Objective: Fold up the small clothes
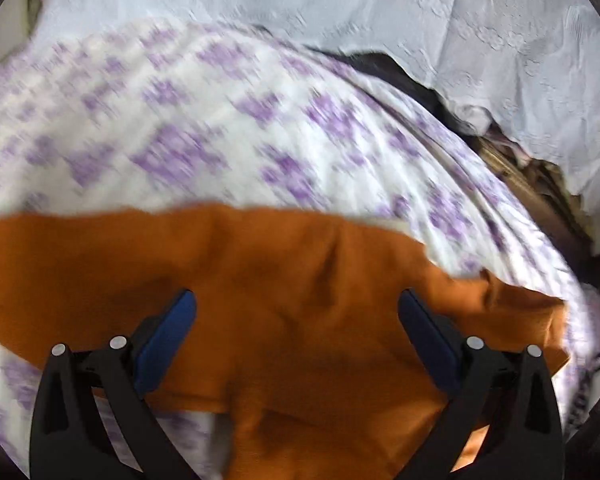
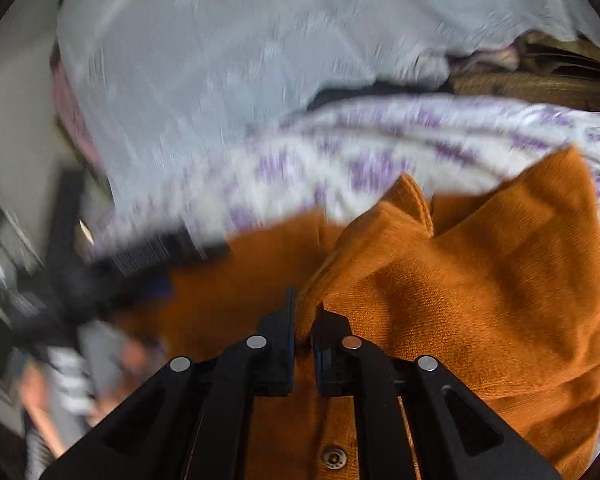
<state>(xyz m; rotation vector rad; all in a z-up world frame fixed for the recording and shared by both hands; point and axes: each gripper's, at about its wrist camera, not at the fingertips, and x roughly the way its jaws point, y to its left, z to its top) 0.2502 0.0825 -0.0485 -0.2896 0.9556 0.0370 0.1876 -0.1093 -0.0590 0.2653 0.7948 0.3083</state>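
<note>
An orange knit garment [image 1: 284,280] lies on a white cloth with purple flowers [image 1: 204,120]. My left gripper [image 1: 296,312] is open, its blue-padded fingers [image 1: 168,336] spread wide just above the orange fabric, holding nothing. In the right wrist view, my right gripper [image 2: 305,312] is shut on a raised fold of the orange garment [image 2: 460,280], which drapes up and to the right of the jaws. A snap button [image 2: 333,458] of the garment shows below the fingers. The left gripper shows as a dark blur [image 2: 112,276] at the left.
A pale blue-white embossed sheet [image 1: 380,4] covers the surface behind. A pile of brown and dark clothes [image 1: 520,176] lies at the right, also in the right wrist view [image 2: 540,76]. The person's hand and striped sleeve [image 2: 68,380] are at lower left.
</note>
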